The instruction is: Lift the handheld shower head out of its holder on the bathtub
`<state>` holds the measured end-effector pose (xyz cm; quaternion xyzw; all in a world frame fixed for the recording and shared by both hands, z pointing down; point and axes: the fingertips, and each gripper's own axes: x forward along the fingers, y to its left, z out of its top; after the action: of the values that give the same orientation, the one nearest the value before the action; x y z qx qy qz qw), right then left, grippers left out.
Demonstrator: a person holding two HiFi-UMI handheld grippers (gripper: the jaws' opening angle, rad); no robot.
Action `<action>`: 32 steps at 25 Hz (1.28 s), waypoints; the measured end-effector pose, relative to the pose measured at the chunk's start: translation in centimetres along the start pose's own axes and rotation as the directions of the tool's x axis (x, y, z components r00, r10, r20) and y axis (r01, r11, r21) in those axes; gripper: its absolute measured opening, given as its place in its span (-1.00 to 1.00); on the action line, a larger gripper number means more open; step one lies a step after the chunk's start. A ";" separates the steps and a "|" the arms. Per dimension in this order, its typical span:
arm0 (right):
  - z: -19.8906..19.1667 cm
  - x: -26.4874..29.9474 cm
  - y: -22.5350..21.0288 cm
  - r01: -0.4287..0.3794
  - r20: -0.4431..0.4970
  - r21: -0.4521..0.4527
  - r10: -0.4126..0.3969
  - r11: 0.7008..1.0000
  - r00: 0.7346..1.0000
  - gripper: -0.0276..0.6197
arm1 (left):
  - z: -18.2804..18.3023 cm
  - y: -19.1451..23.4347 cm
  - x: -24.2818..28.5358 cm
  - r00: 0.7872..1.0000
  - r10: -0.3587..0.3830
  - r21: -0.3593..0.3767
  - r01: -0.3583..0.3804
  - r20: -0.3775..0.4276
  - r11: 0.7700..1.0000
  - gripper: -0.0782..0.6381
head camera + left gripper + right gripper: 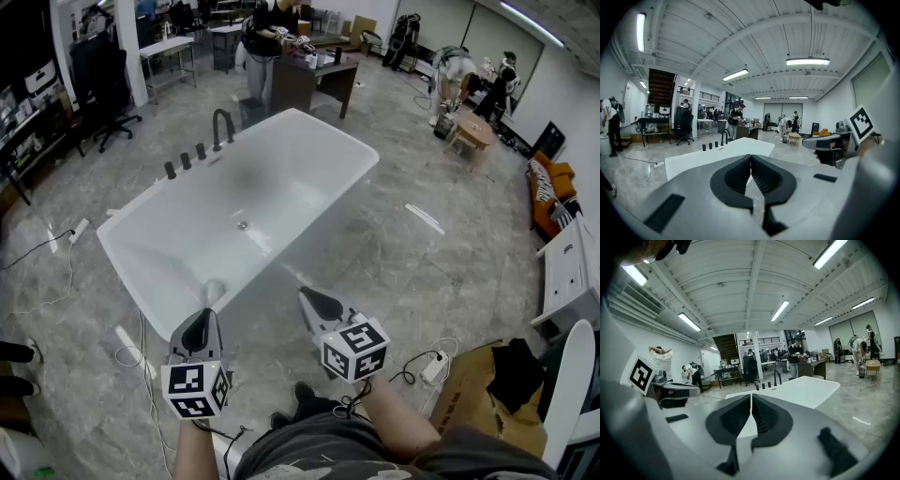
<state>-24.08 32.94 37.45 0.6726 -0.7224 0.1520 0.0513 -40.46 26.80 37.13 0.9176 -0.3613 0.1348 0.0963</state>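
A white freestanding bathtub (281,155) fills the middle of the head view. On its far left rim stand three short black fittings (186,161) and a curved black spout (222,127); which one is the shower head I cannot tell. My left gripper (199,330) hovers at the tub's near end, shut and empty. My right gripper (319,302) is beside it, also shut with nothing held. In the left gripper view, the shut left gripper (750,159) points at the tub (693,161) and fittings (710,146). In the right gripper view, the shut right gripper (751,397) faces the spout (777,377).
Cables and a power strip (433,367) lie on the floor near my feet. A cardboard box (487,394) sits at the lower right. Beyond the tub are a dark desk (314,80), an office chair (108,89), a small round table (473,131) and several people.
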 end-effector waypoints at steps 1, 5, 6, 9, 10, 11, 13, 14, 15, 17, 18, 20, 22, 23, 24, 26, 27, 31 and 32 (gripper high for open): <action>0.1 -0.2 0.1 0.003 0.000 -0.001 -0.003 1.000 1.000 -0.82 | 0.0 0.0 -0.2 1.000 -0.001 -0.009 0.001 -0.001 1.000 -0.74; 0.0 -0.9 0.4 0.012 -0.002 -0.004 -0.012 1.000 1.000 -0.82 | -0.2 0.1 -1.0 1.000 0.000 -0.021 0.000 -0.003 1.000 -0.74; 0.0 -1.0 0.4 0.014 -0.002 -0.005 -0.014 1.000 1.000 -0.82 | -0.2 0.0 -1.2 1.000 -0.001 -0.019 0.001 -0.003 1.000 -0.74; -0.2 -1.7 0.6 0.014 -0.003 -0.008 -0.014 1.000 1.000 -0.82 | -0.4 -0.5 -1.6 1.000 -0.001 -0.011 0.001 -0.006 1.000 -0.74; -0.3 -2.0 0.6 0.014 -0.004 -0.010 -0.014 1.000 1.000 -0.82 | -0.5 -0.7 -1.8 1.000 -0.001 -0.009 0.001 -0.006 1.000 -0.74; -0.4 -2.2 0.7 0.013 -0.005 -0.012 -0.013 1.000 1.000 -0.82 | -0.5 -0.9 -2.0 1.000 -0.001 -0.007 0.001 -0.006 1.000 -0.74; -0.5 -2.5 0.9 0.013 -0.007 -0.014 -0.013 1.000 1.000 -0.82 | -0.4 -1.1 -2.4 1.000 -0.002 -0.004 0.002 -0.004 1.000 -0.74; -0.5 -2.6 1.0 0.012 -0.008 -0.014 -0.013 1.000 1.000 -0.82 | -0.4 -1.0 -2.6 1.000 -0.002 -0.002 0.002 -0.003 1.000 -0.74; -0.4 -2.7 1.2 0.012 -0.009 -0.015 -0.012 1.000 1.000 -0.82 | -0.3 -0.9 -2.7 1.000 -0.002 0.000 0.002 -0.003 1.000 -0.74; -0.5 -2.8 1.5 0.012 -0.009 -0.020 -0.012 1.000 1.000 -0.82 | -0.3 -0.7 -3.0 1.000 -0.002 0.005 0.002 -0.002 1.000 -0.74; -0.6 -3.0 1.6 0.014 -0.009 -0.021 -0.014 1.000 1.000 -0.82 | -0.4 -0.6 -3.2 1.000 -0.002 0.007 0.002 -0.001 1.000 -0.74; -0.7 -3.4 1.6 0.022 -0.001 -0.012 -0.022 1.000 1.000 -0.82 | -0.6 -0.6 -3.4 1.000 -0.003 0.010 0.003 0.002 1.000 -0.74; -0.7 -3.8 1.3 0.031 0.015 0.017 -0.031 0.999 0.999 -0.82 | -0.6 -0.7 -3.5 1.000 -0.009 0.011 0.009 0.006 1.000 -0.74; -0.6 -4.0 1.2 0.034 0.023 0.033 -0.035 0.999 0.999 -0.82 | -0.7 -0.8 -3.5 1.000 -0.013 0.010 0.013 0.007 1.000 -0.74; -0.6 -4.1 1.0 0.037 0.030 0.044 -0.038 0.998 0.999 -0.82 | -0.7 -0.9 -3.5 1.000 -0.017 0.010 0.017 0.006 1.000 -0.74; -0.6 -4.3 0.6 0.046 0.035 0.045 -0.048 0.998 0.998 -0.82 | -0.9 -1.2 -3.2 1.000 -0.022 0.004 0.022 0.005 1.000 -0.74; -0.7 -4.2 0.3 0.052 0.034 0.040 -0.053 0.998 0.998 -0.82 | -0.9 -1.2 -3.1 1.000 -0.023 0.000 0.023 0.004 1.000 -0.74; -0.9 -2.5 -0.6 0.057 0.025 0.037 -0.058 0.998 0.998 -0.82 | -0.9 -0.4 -1.8 1.000 -0.016 0.000 0.016 0.000 1.000 -0.74; -0.9 -2.0 -1.0 0.053 0.023 0.037 -0.053 0.998 0.998 -0.82 | -0.7 -0.2 -1.3 1.000 -0.009 0.004 0.009 0.000 1.000 -0.74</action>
<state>-23.08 35.02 37.92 0.6941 -0.7021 0.1553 0.0344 -41.40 27.95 37.41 0.9194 -0.3568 0.1352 0.0952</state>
